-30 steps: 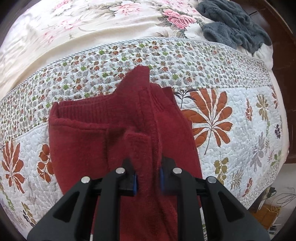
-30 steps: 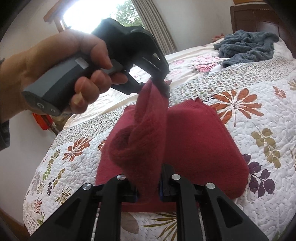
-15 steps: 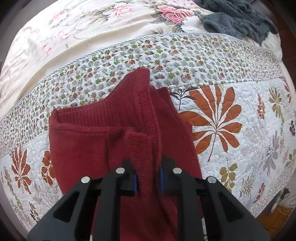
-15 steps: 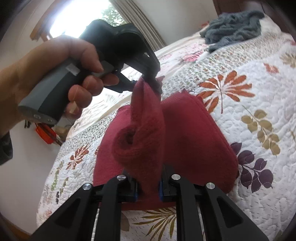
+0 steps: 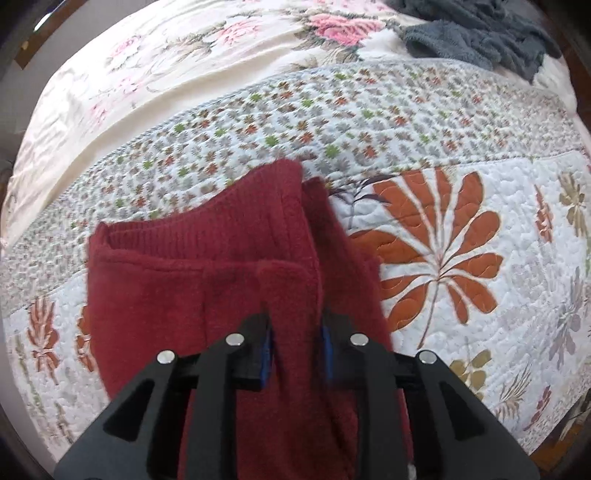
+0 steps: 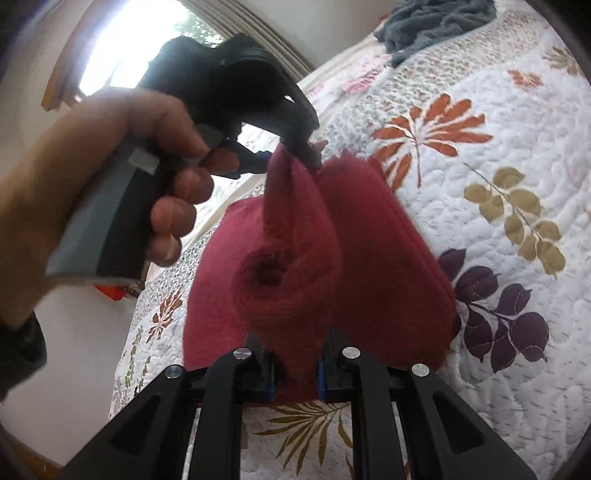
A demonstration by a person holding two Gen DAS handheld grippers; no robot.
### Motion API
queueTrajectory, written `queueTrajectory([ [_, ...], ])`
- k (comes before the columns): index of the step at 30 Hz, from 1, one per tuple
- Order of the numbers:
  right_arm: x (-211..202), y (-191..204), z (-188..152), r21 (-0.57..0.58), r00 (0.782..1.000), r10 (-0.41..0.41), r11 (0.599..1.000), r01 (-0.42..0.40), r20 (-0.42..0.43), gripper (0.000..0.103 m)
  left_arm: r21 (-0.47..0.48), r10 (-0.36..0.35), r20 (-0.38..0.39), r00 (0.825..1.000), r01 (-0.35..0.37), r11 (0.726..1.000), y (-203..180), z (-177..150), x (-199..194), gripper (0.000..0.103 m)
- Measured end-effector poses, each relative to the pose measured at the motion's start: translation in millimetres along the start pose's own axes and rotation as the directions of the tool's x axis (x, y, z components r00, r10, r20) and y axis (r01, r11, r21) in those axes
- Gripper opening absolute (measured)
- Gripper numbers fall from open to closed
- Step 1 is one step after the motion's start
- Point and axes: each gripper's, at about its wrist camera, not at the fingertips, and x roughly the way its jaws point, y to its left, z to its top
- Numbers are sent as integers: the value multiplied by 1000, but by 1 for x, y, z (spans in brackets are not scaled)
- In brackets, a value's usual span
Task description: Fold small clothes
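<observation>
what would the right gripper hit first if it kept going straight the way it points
Probably the left gripper: both are shut on the red garment, whose lifted fold runs from the right gripper straight up to it. Depth is hard to judge.

Soft daylight from a blown-out window (image 6: pixel 122 55); fisheye edges warped, slight blur

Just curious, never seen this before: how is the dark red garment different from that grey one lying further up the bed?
The dark red garment is partly lifted, pinched by the left gripper and the right gripper; the grey garment lies untouched. The red one is smoothed into flat layers; the grey one is a crumpled heap. Both look like soft knits and rest on the bed.
</observation>
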Motion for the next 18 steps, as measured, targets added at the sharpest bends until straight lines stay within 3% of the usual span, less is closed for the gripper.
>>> queueTrajectory([
  [4,4,-16,0,74,998,54,996,-52,-26,15,-8,-72,69,995,73,997,-4,1,-2,34],
  [6,6,-28,1,132,995,91,988,-85,-44,18,10,-146,99,984,146,989,-8,1,-6,64],
  [8,8,-39,2,172,991,118,979,-106,-64,24,38,-195,124,973,192,981,-8,-1,-11,73],
  [12,7,-53,5,231,978,200,956,-180,-66,37,63,-267,157,951,260,964,7,-11,-29,75],
  [16,10,-59,6,267,963,260,935,-232,-75,45,30,-356,185,916,356,934,48,-28,-56,80],
  [18,8,-66,10,294,944,322,911,-288,-71,55,4,-412,186,892,419,908,69,-41,-66,84],
])
